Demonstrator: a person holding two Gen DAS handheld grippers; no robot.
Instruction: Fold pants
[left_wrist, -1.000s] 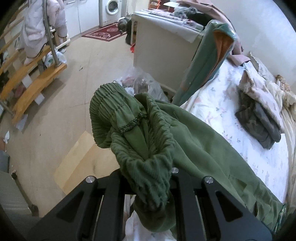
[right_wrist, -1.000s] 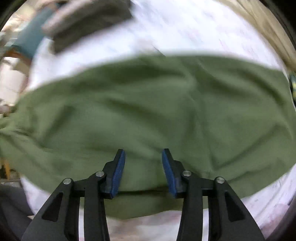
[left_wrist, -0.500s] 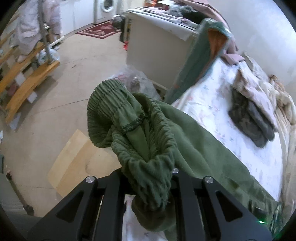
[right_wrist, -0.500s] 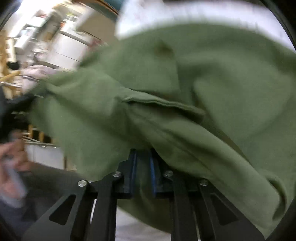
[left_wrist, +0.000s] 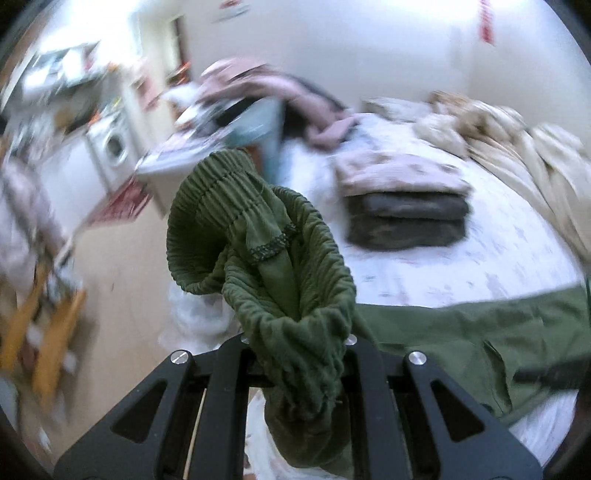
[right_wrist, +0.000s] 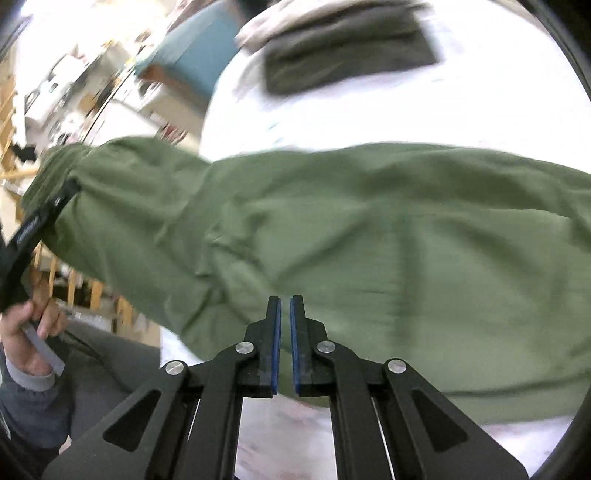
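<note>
Green pants (right_wrist: 369, 229) lie stretched across the white bed sheet (left_wrist: 480, 266). Their gathered elastic waistband (left_wrist: 236, 206) bunches up out of my left gripper (left_wrist: 295, 338), which is shut on it and holds it above the bed's edge. In the right wrist view the left gripper (right_wrist: 40, 221) shows at the far left on the waistband, with a person's hand (right_wrist: 29, 325) on its handle. My right gripper (right_wrist: 285, 301) hovers over the seat of the pants. Its jaws are nearly together and just starting to part, with no cloth between the blue pads (right_wrist: 275, 343).
A folded stack of dark and pale garments (left_wrist: 406, 218) sits further back on the bed. Crumpled beige bedding (left_wrist: 517, 147) lies along the right. Off the bed's left edge are the floor, a washing machine (left_wrist: 114, 147) and a wooden rack (left_wrist: 48, 332).
The left gripper rose and rolled with the waistband, swinging its view from the floor toward the bed. The right gripper went from open to shut on a fold, and now has no cloth in it.
</note>
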